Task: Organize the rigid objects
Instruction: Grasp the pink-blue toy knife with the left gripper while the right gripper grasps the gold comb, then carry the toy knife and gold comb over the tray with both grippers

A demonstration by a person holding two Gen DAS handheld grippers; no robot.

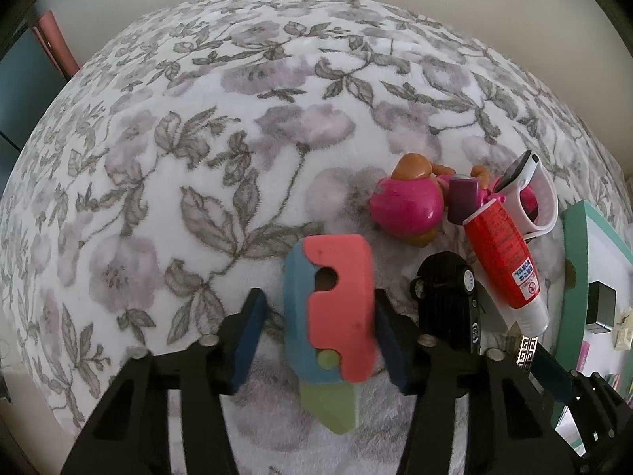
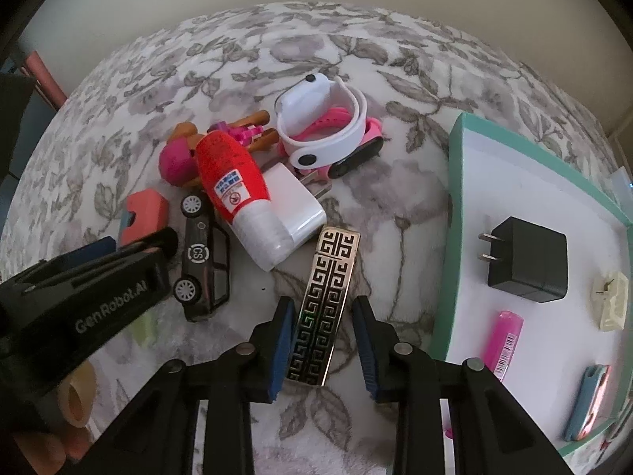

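Four small things already lie in the green tray [image 2: 455, 182]. The left tongs [image 1: 316, 336] stand apart around the foam block [image 1: 336, 304]; the right tongs [image 2: 322, 340] stand apart around the patterned bar [image 2: 326, 304]. The pile on the flowered cloth [image 1: 198, 118] remains.

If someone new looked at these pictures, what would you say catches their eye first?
Probably the coral, blue and green foam block, standing on the floral blanket between the left gripper's pads. Next, the patterned metal plate lying between the right gripper's pads, and behind it the pile with the red bottle. At right sits a teal-rimmed tray holding a black charger.
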